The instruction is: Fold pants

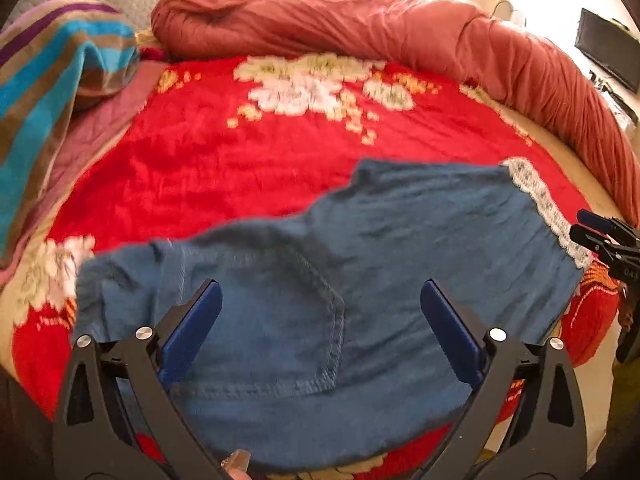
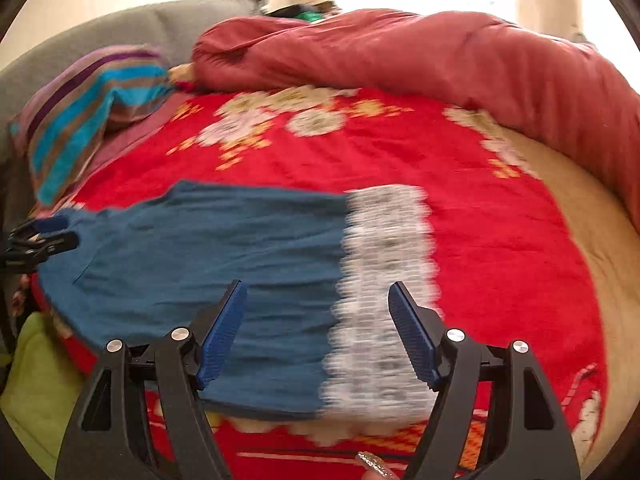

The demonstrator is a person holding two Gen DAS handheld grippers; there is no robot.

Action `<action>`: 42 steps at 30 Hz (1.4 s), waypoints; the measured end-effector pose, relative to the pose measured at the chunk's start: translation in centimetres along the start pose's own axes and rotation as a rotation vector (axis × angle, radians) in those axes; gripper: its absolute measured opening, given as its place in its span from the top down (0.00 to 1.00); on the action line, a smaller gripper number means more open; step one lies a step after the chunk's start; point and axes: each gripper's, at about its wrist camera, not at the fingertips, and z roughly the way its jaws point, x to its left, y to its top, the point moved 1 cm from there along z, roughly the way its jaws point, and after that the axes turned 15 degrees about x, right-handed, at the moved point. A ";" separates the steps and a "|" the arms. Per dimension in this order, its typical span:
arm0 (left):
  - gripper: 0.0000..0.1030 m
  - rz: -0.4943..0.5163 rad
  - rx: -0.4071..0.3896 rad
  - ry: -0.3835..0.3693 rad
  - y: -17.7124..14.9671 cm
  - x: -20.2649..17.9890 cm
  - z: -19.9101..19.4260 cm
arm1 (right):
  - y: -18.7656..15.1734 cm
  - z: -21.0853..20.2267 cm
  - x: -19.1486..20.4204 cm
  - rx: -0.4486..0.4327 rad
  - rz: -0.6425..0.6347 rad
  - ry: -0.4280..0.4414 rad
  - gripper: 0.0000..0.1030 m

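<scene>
Blue denim pants (image 1: 340, 280) lie spread on a red floral blanket (image 1: 220, 152) on a bed, back pocket (image 1: 288, 332) facing up. A white lace trim (image 1: 540, 208) edges their right end; it also shows in the right wrist view (image 2: 384, 300). My left gripper (image 1: 320, 296) is open and empty, hovering over the pocket end. My right gripper (image 2: 318, 296) is open and empty, hovering over the pants (image 2: 208, 256) near the lace trim. Each gripper shows at the other view's edge, the right gripper (image 1: 596, 232) and the left gripper (image 2: 48, 232).
A rolled rust-red duvet (image 1: 400, 28) lies along the far and right sides of the bed. A striped blanket (image 1: 52, 76) is heaped at the far left. A grey headboard (image 2: 100, 36) stands behind. A dark screen (image 1: 608, 52) is at far right.
</scene>
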 end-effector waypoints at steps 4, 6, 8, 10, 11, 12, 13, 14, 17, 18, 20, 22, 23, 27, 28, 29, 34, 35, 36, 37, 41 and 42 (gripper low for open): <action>0.09 0.022 0.090 0.072 -1.2 -1.3 2.1 | 0.2 0.9 2.2 0.034 -0.050 0.013 0.30; 0.09 0.026 0.143 0.121 -1.8 -1.5 3.4 | 0.2 1.5 2.1 0.061 -0.043 0.007 0.30; 0.09 0.027 0.161 0.133 -2.3 -1.6 4.0 | -0.1 1.7 1.6 0.084 -0.032 0.009 0.30; 0.09 0.022 0.163 0.127 -2.4 -1.3 4.0 | -0.6 2.1 0.6 0.118 -0.022 -0.032 0.30; 0.09 0.019 0.162 0.123 -2.5 -1.2 4.0 | -0.9 2.4 0.1 0.144 -0.014 -0.064 0.30; 0.09 0.018 0.162 0.121 -2.5 -1.2 4.0 | -1.2 2.8 -0.6 0.170 0.004 -0.095 0.30; 0.09 0.016 0.161 0.118 -2.5 -1.1 4.0 | -1.5 3.2 -1.3 0.188 0.026 -0.110 0.30; 0.09 0.015 0.160 0.115 -2.6 -1.1 4.0 | -2.0 3.4 -2.1 0.190 0.050 -0.080 0.31; 0.09 0.009 0.154 0.106 -2.7 -0.9 3.9 | -2.8 3.1 -2.3 0.171 0.044 -0.067 0.32; 0.09 0.007 0.153 0.103 -2.7 -0.9 3.9 | -3.0 3.0 -2.2 0.168 0.042 -0.070 0.32; 0.09 0.006 0.151 0.103 -2.7 -1.0 3.9 | -3.3 3.0 -2.4 0.159 0.050 -0.063 0.32; 0.09 0.007 0.149 0.104 -2.7 -1.1 3.9 | -3.4 3.1 -2.5 0.152 0.055 -0.058 0.32; 0.09 0.006 0.149 0.102 -2.7 -1.1 3.9 | -3.5 3.0 -2.5 0.149 0.055 -0.058 0.32; 0.09 0.005 0.148 0.102 -2.7 -1.1 3.8 | -3.5 2.6 -2.5 0.141 0.061 -0.050 0.32; 0.09 0.004 0.141 0.102 -2.7 -1.2 3.6 | -3.6 2.1 -2.5 0.133 0.066 -0.041 0.32; 0.09 0.001 0.134 0.099 -2.7 -1.1 3.5 | -3.6 1.3 -2.6 0.108 0.076 -0.024 0.30; 0.09 -0.023 0.053 -0.008 -2.7 -1.9 0.5 | -3.6 -1.7 -2.7 0.012 0.092 0.021 0.31; 0.09 -0.009 0.042 -0.009 -2.7 -2.5 0.1 | -3.3 -2.1 -2.4 -0.001 0.085 0.027 0.30; 0.09 0.008 0.033 -0.010 -2.7 -3.1 -0.2 | -2.9 -2.2 -2.1 -0.011 0.076 0.032 0.30; 0.09 0.034 0.028 -0.015 -2.7 -4.0 -0.3 | -2.5 -2.3 -1.6 -0.017 0.063 0.040 0.30; 0.09 0.102 0.051 -0.006 -3.1 -6.4 0.7 | -0.4 -0.9 0.9 0.001 -0.005 0.062 0.31; 0.09 0.110 0.065 0.006 -3.3 -6.7 1.2 | -0.1 -0.3 1.5 0.011 -0.015 0.064 0.31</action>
